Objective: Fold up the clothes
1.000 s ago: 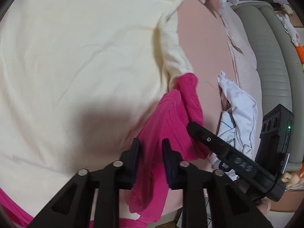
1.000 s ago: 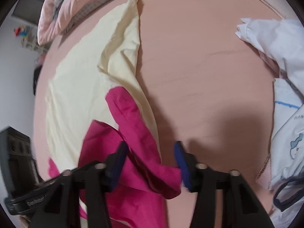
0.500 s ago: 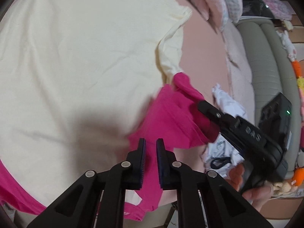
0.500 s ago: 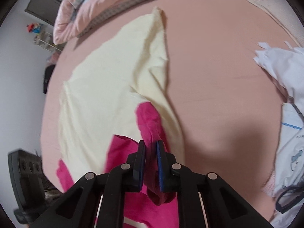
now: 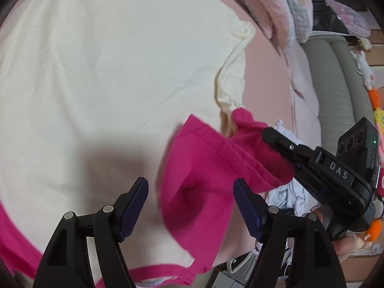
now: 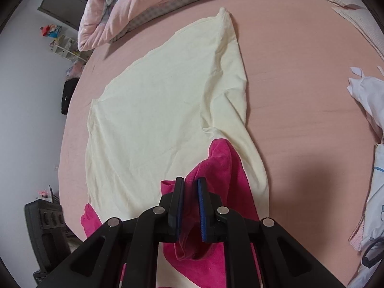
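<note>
Left wrist view. One cream shirt (image 5: 108,91) with magenta trim lies spread flat on the pink bed sheet (image 5: 264,84); its far hem ends just short of the bunched pink quilt (image 5: 276,2). One magenta sleeve (image 5: 216,168) is raised off the shirt body on its right side. The left gripper (image 5: 190,206) has just been opening; its jaws stand wide apart, with sleeve cloth seen between them but neither pad pressing on it. To the right of the sleeve the right gripper (image 5: 276,135) pinches the sleeve's end. Beyond the shirt's right edge, a bare strip of sheet runs up to a grey ribbed bolster (image 5: 336,91).

Right wrist view. The right gripper (image 6: 190,206) is nearly closed, its two blue ribbed pads clamped on a gathered fold of the knit magenta sleeve (image 6: 220,163). The shirt (image 6: 163,110) lies soft and lightly creased. Right of the shirt the sheet (image 6: 300,96) is open and smooth as far as one crumpled pile of white clothes (image 6: 369,100).
</note>
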Available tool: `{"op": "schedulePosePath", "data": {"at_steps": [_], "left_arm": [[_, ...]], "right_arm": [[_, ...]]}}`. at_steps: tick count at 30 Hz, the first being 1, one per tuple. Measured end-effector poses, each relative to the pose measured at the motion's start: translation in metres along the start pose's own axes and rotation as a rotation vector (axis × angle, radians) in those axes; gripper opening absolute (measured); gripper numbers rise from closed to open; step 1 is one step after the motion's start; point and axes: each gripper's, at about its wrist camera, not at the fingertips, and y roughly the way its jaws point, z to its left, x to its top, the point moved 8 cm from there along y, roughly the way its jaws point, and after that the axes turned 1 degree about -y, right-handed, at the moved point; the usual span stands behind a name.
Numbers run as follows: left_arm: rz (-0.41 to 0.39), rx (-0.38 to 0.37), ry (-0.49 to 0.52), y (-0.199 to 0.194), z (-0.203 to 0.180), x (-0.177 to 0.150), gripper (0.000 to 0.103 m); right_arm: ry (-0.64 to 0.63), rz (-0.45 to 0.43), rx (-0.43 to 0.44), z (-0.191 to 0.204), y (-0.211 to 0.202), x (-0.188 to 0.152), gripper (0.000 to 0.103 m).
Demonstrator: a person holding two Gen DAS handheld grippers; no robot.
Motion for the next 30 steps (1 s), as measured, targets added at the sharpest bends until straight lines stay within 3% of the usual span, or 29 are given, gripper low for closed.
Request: {"op": "schedulePosePath", "data": {"at_steps": [4,7,8,11,14,19,21,23,25,30], "left_arm": [[-0.031,-0.054,0.033,0.005,-0.009,0.016,0.072],[0.017,-0.161,0.01,0.017,-0.015,0.017,0.072],[0.03,-0.162,0.01,0.022,-0.014,0.017,0.072],[0.035,-0.034,0.027,0.035,-0.002,0.019,0.072],[0.056,-0.066,-0.006,0.04,0.0,0.019,0.072],[0.047,-0.106,0.029,0.044,-0.014,0.017,0.072],[0.056,-0.117,0.046,0.047,-0.022,0.013,0.062],[0.075,-0.123,0.058,0.053,-0.028,0.007,0.025],[0.083,-0.107,0.063,0.059,-0.032,0.001,0.015],[0.108,-0.084,0.109,0.064,-0.042,-0.013,0.013]], "right_arm": [[-0.009,-0.011,-0.009,0.0,-0.008,0.004,0.01],[-0.02,-0.027,-0.015,-0.002,-0.017,0.009,0.01],[-0.022,-0.031,-0.024,-0.003,-0.019,0.01,0.01],[-0.03,-0.041,-0.049,-0.007,-0.024,0.016,0.01],[-0.018,-0.043,-0.055,-0.015,-0.032,0.017,0.01],[0.08,-0.035,0.0,-0.029,-0.043,0.006,0.01],[0.14,-0.024,0.04,-0.034,-0.045,-0.003,0.014],[0.2,-0.01,0.075,-0.035,-0.045,-0.013,0.042],[0.239,0.004,0.099,-0.034,-0.042,-0.024,0.056],[0.27,0.029,0.079,-0.033,-0.031,-0.047,0.056]]}}
